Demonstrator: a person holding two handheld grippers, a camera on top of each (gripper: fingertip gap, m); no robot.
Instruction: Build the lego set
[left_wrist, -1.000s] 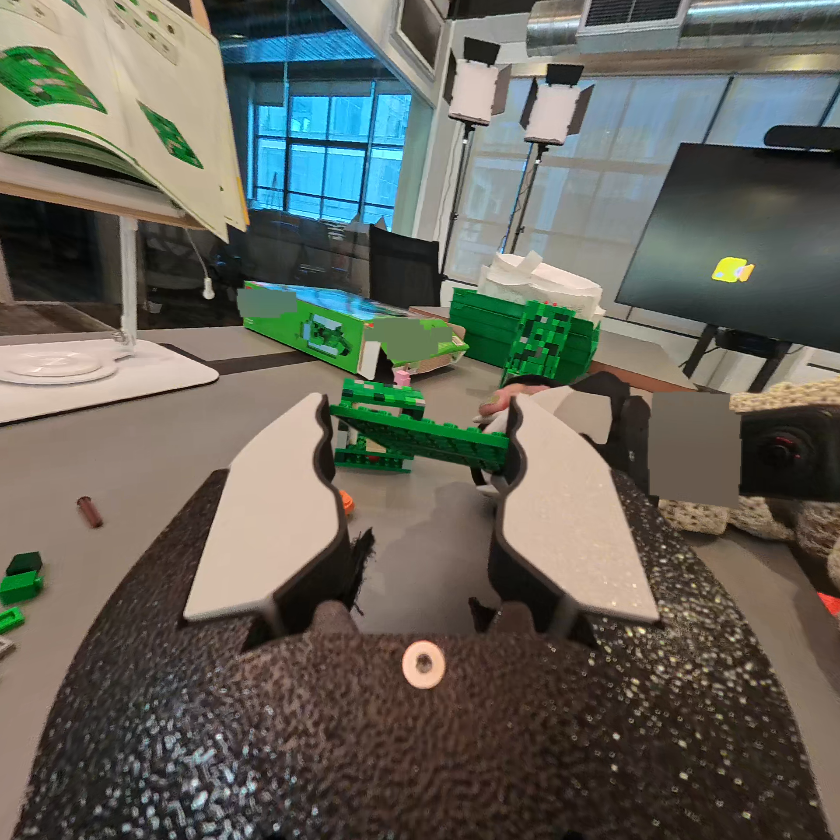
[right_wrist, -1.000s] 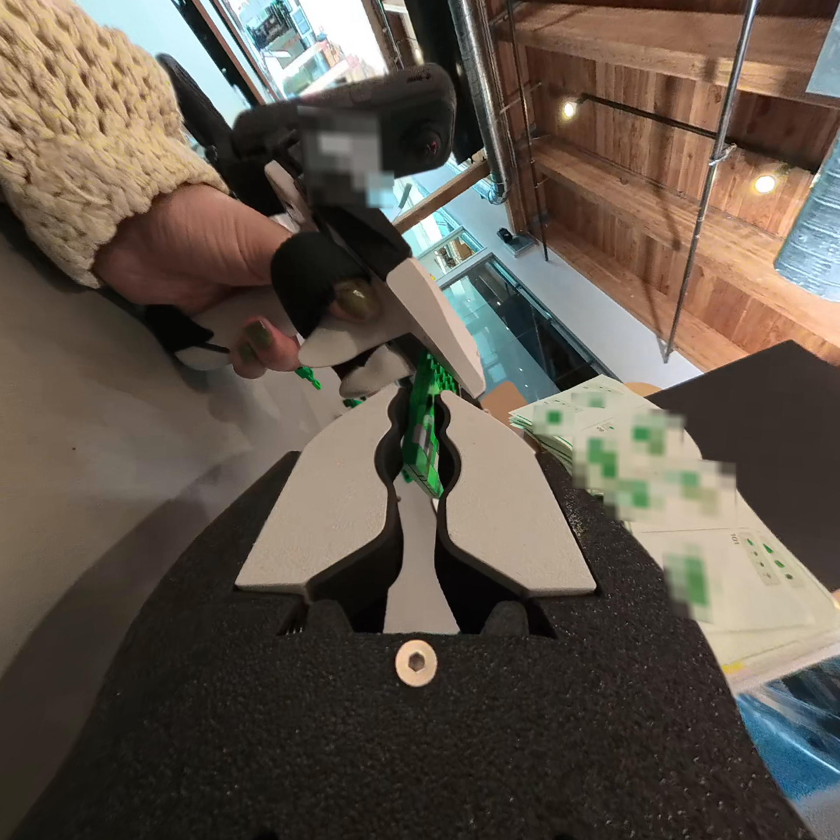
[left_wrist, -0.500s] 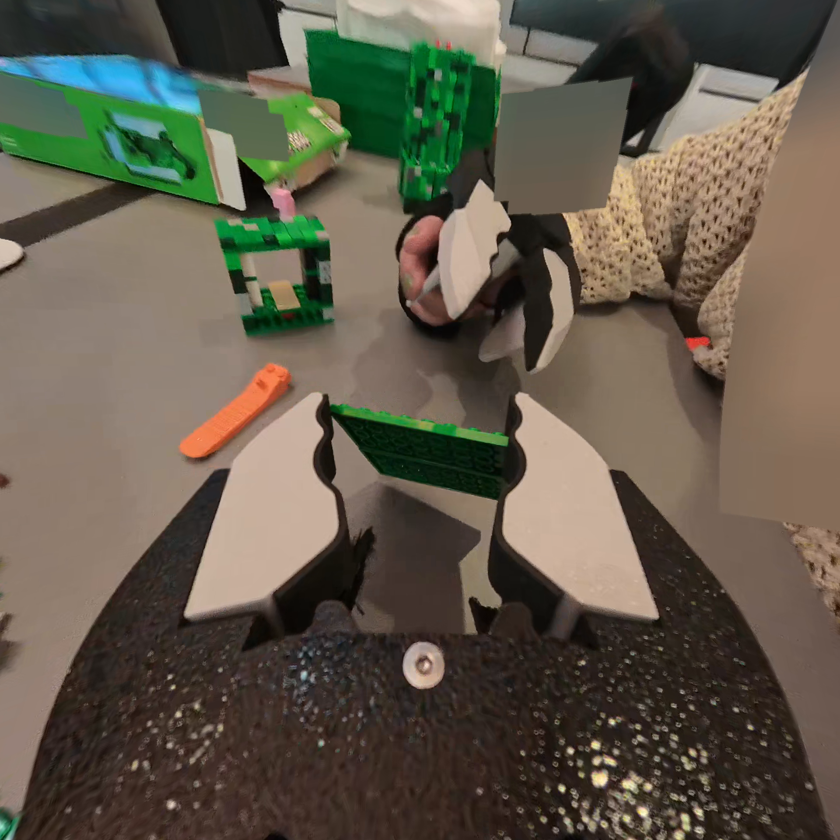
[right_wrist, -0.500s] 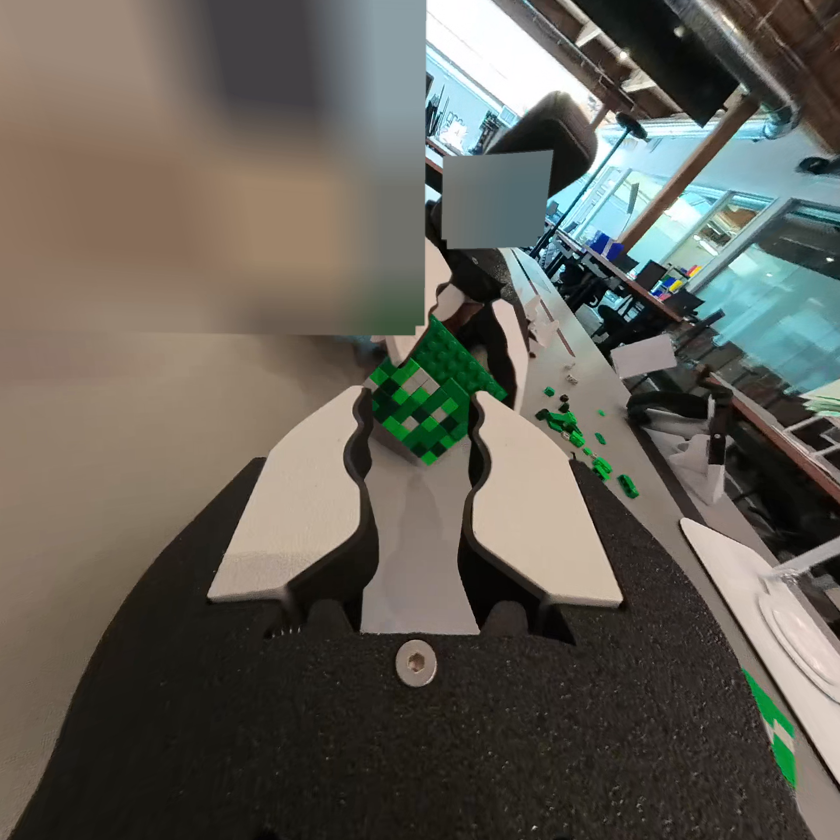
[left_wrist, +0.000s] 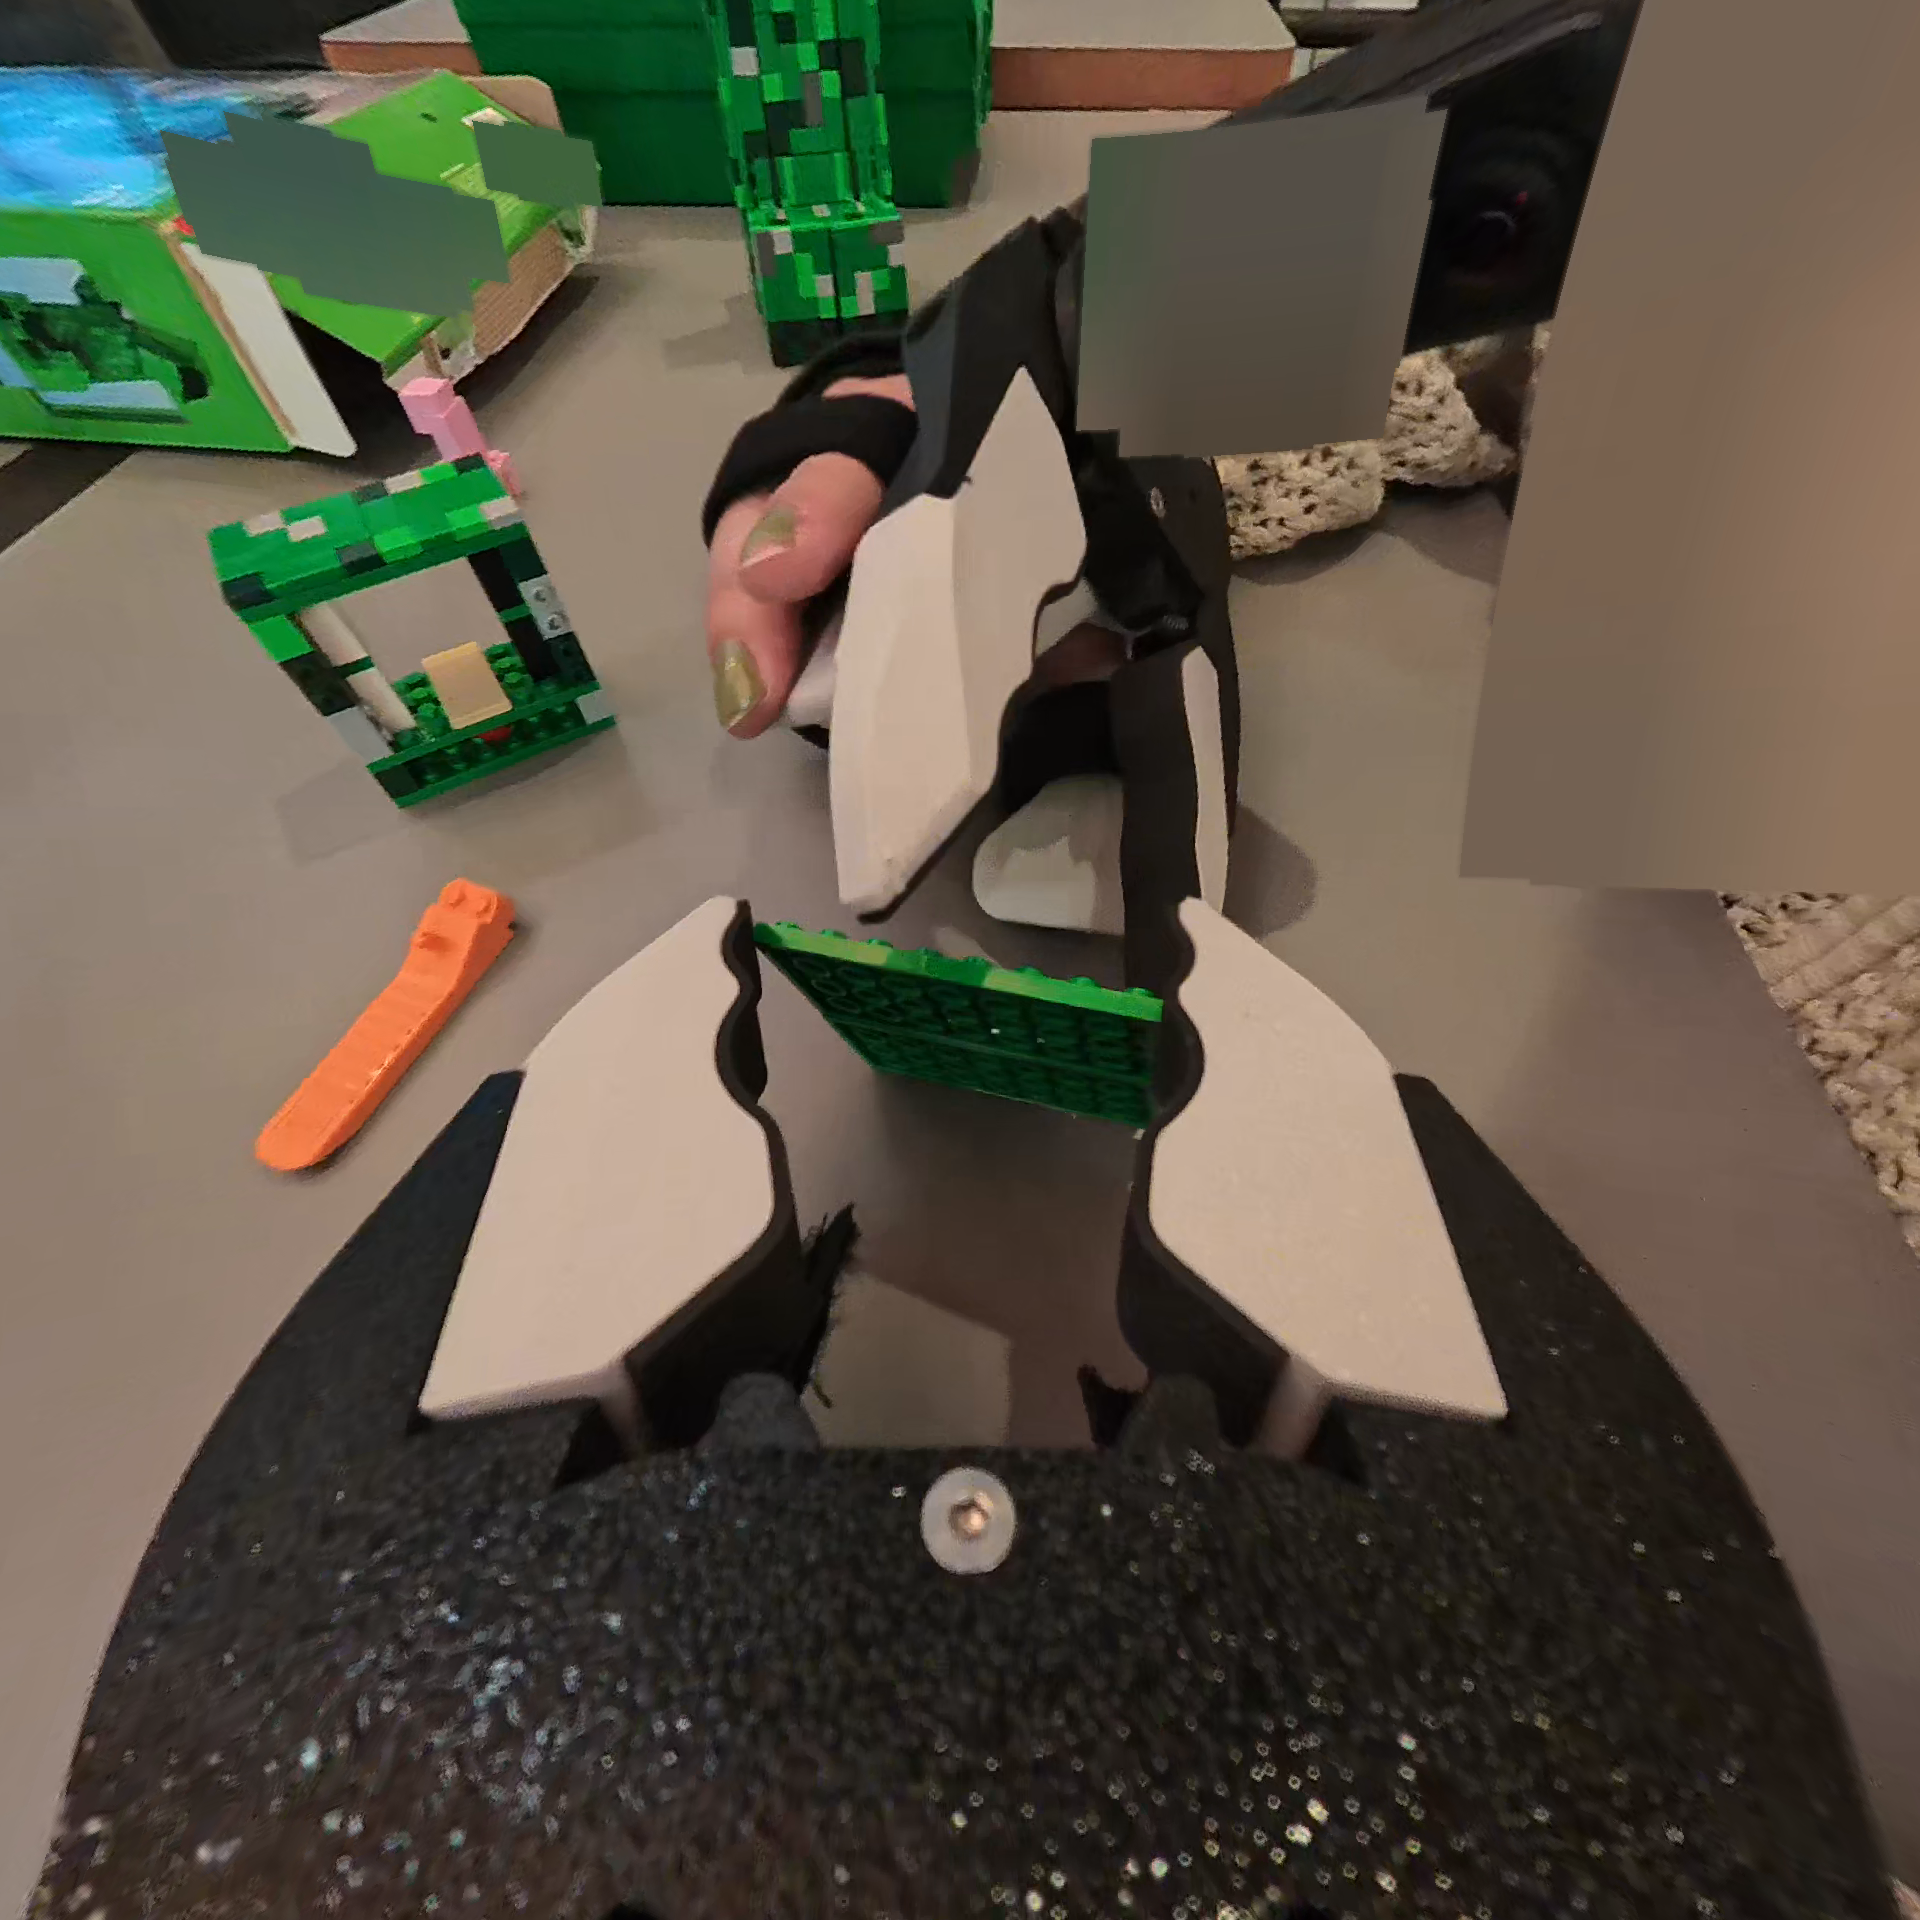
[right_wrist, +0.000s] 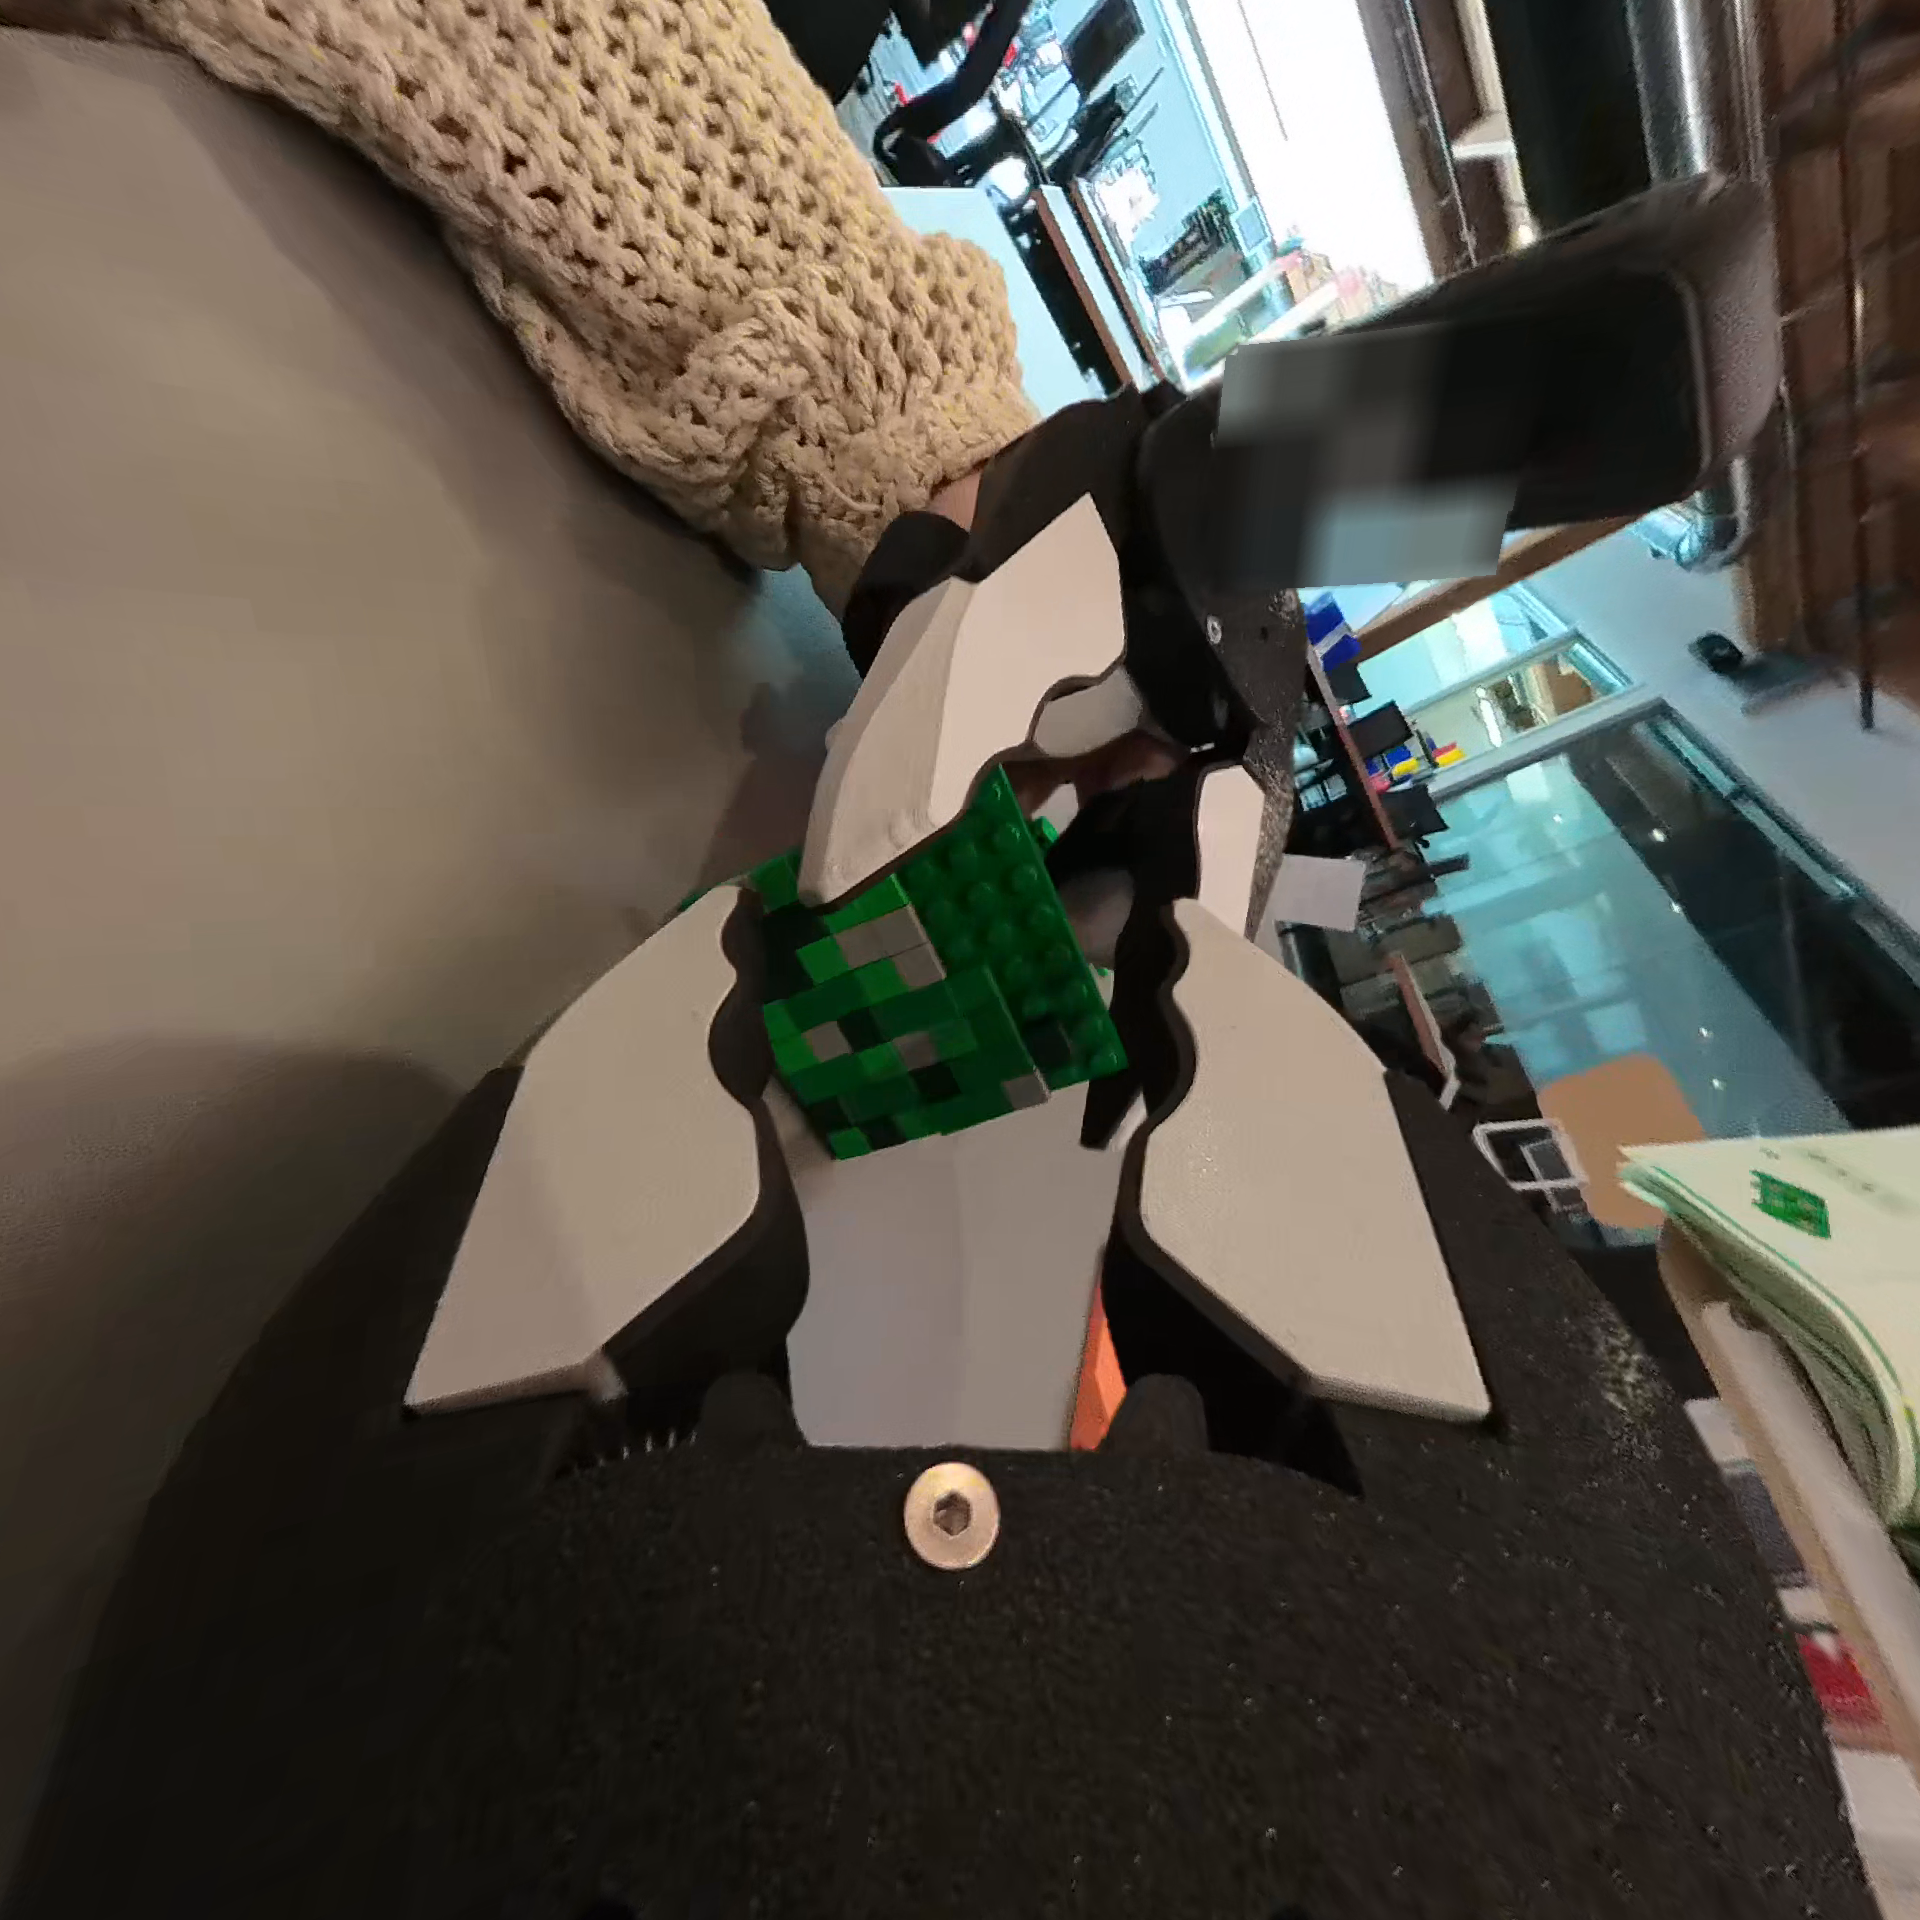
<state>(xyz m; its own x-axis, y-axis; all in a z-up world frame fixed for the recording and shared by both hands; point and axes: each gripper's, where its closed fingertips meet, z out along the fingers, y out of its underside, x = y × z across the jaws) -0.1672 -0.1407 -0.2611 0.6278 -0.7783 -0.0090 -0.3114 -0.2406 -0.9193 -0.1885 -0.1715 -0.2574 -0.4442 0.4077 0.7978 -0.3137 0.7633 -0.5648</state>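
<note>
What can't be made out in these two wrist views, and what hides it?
- Left wrist view: Lego creeper figure, top cut off by the top edge.
- Left wrist view: green box, cut by the left edge, partly patched over.
- Right wrist view: orange brick separator, mostly behind the right gripper.
- Either view: whether that gripper pinches the green panel.

No writing can be read — labels are blurred.
</note>
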